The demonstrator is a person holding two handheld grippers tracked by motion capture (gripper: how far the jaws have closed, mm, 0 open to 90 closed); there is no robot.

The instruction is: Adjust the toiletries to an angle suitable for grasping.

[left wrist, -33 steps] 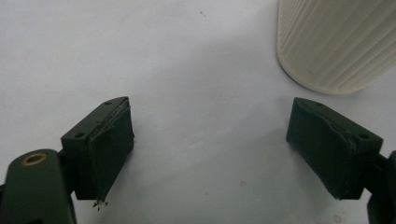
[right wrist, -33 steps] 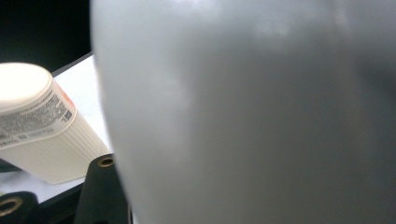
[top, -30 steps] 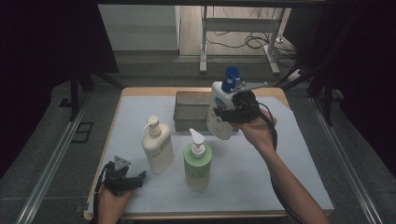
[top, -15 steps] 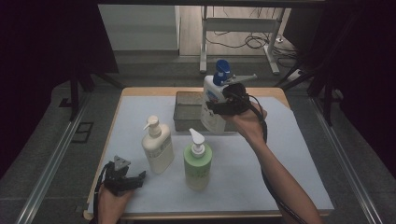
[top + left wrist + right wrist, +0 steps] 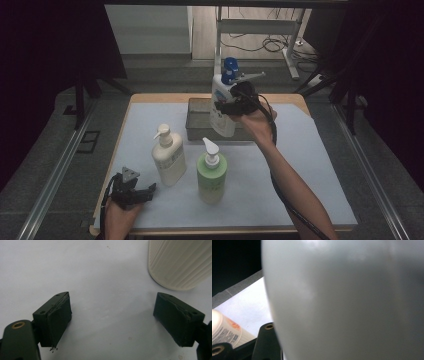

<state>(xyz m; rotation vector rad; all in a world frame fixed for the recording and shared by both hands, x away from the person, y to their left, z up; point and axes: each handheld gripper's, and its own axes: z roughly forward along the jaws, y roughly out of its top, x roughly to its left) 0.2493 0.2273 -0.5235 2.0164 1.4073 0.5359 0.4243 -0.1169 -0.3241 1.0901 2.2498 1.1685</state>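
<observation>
The left gripper (image 5: 131,189) is rested wide open and empty on the mat (image 5: 310,165), near the cream bottle (image 5: 168,156). The white bottle (image 5: 223,107) is clamped by the right gripper (image 5: 235,104) and held above the bin (image 5: 196,120); if lowered off-centre, its base could be caught on the bin's rim and tipped out.

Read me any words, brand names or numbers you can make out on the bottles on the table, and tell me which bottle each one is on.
No text can be quoted.
White bottle with blue pump, held in the right gripper: dark print, too small to read.
Cream pump bottle: faint label, blurred.
Green pump bottle: no legible print.
Cream pump bottle again, right gripper view: orange and dark lettering, too blurred to read.
</observation>
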